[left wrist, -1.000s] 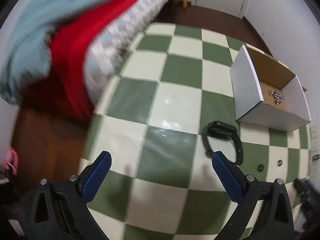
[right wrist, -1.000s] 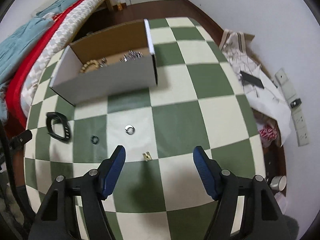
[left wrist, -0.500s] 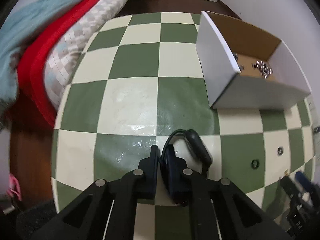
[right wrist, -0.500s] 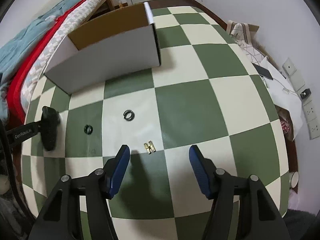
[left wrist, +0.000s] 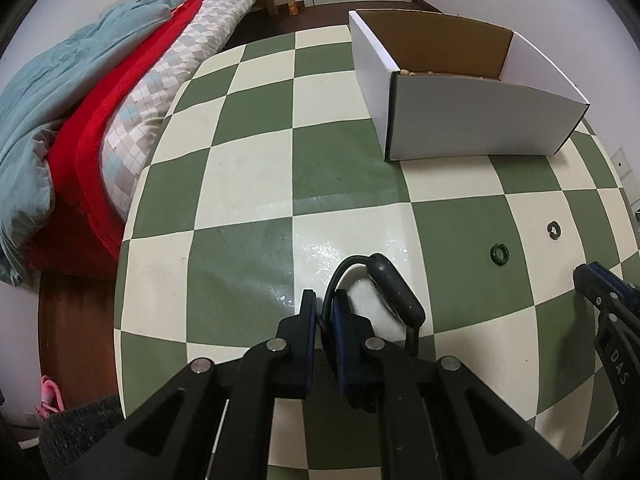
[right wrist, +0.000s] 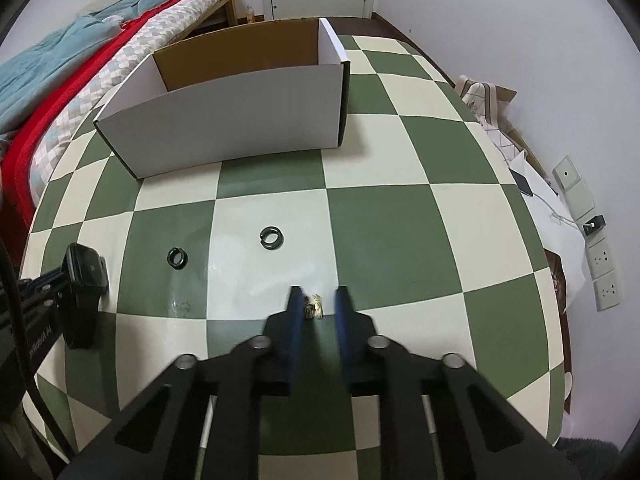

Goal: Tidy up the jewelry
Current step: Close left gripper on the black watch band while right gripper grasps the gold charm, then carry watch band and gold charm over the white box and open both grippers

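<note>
My left gripper (left wrist: 325,304) is shut on the strap of a black smartwatch (left wrist: 394,286), just above the checkered table (left wrist: 248,160); the watch also shows in the right wrist view (right wrist: 85,270). My right gripper (right wrist: 319,300) has narrowed around a small gold earring (right wrist: 313,305) on the table, with a gap still at the right finger. Two dark rings lie on the table, one (right wrist: 271,237) nearer the middle and one (right wrist: 177,257) further left. The white cardboard box (right wrist: 240,120) stands at the far side; it also shows in the left wrist view (left wrist: 472,120).
A bed with blue, red and checked bedding (left wrist: 80,100) runs along the table's left side. Papers and a phone (right wrist: 520,184) lie off the table's right edge below wall sockets (right wrist: 600,256). The right gripper's tip (left wrist: 600,292) shows at the right of the left wrist view.
The left gripper closed on the watch strap and now holds it. The right gripper came down over the gold earring and its fingers narrowed from wide open.
</note>
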Demonstrator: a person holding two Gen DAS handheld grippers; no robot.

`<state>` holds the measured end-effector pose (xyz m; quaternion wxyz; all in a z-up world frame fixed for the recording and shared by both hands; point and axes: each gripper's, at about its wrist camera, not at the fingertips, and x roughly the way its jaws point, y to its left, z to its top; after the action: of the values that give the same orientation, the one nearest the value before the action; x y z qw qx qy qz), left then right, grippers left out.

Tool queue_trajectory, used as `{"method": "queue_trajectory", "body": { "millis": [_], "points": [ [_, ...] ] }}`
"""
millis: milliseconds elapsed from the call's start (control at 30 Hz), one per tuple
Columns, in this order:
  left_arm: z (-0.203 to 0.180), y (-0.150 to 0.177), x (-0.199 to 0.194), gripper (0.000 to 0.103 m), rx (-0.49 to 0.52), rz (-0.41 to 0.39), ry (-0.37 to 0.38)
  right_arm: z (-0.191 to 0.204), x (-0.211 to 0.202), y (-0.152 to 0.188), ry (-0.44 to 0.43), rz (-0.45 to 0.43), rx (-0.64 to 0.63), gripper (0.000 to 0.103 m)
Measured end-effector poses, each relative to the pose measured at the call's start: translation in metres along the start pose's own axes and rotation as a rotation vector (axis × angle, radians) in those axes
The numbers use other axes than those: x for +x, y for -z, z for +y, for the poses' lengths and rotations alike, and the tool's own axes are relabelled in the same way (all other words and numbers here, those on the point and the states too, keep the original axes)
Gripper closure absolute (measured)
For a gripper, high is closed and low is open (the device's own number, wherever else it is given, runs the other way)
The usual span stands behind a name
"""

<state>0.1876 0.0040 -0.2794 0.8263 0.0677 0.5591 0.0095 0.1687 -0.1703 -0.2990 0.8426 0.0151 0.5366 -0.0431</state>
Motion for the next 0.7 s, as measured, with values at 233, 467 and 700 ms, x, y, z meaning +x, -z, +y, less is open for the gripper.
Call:
{"method": "queue_trajectory", "body": {
  "millis": [233,467,700],
  "points": [
    [0.004,-0.002,0.004,0.097,-0.010,0.002,0.009,0.001,-0.001,0.000,0.000,-0.005,0.000,0.093],
    [0.000,-0.002,0.000,0.098,-0.010,-0.012,0.014,-0.003,-0.002,0.000,-0.010,-0.009,0.014,0.094],
    [-0.010,-0.011,-0.029,0.098,0.004,-0.060,0.038,-0.012,-0.007,-0.003,-0.057,0.005,0.072,0.094]
  ]
}}
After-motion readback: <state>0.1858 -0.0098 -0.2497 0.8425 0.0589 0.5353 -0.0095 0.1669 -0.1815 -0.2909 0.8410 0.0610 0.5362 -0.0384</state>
